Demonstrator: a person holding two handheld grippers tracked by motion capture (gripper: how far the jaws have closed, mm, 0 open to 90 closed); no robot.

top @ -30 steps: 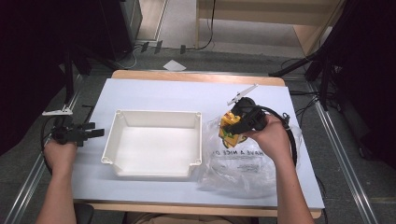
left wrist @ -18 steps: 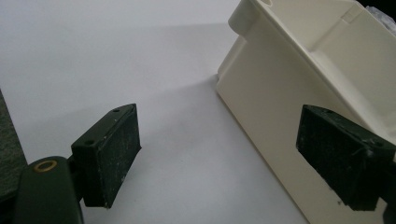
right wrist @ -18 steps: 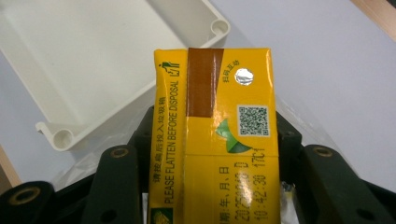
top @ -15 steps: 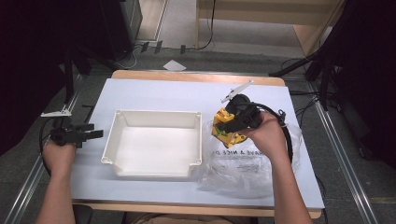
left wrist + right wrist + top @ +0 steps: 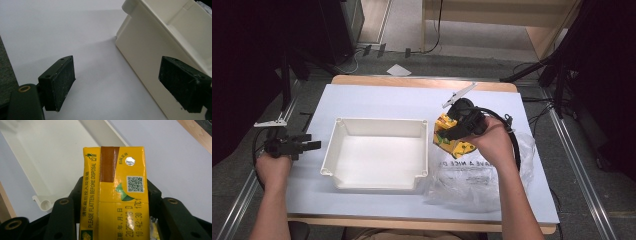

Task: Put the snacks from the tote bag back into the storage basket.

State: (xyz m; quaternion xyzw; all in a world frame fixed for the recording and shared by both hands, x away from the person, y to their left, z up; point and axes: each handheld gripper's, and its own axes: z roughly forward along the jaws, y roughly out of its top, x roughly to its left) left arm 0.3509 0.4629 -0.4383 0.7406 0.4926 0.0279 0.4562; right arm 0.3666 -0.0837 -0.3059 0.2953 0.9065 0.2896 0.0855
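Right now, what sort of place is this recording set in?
Probably a lab or studio set up for recording, not a home: a table with a plain white sheet, dark stands at its sides, cables trailing across the floor. On the table sit only a white bin, a plastic bag and drink cartons.

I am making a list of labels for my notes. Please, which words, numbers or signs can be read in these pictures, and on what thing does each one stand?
On the yellow drink carton, held between the right gripper jaws:
"PLEASE FLATTEN BEFORE DISPOSAL"
"10:42:30"
"17C1"
A date line starting "20", partly blurred.
A QR code, a small green disposal sign and Chinese characters, too small to read.

On the clear plastic bag, upside down in the high view:
"AVE A NICE", the rest hidden.
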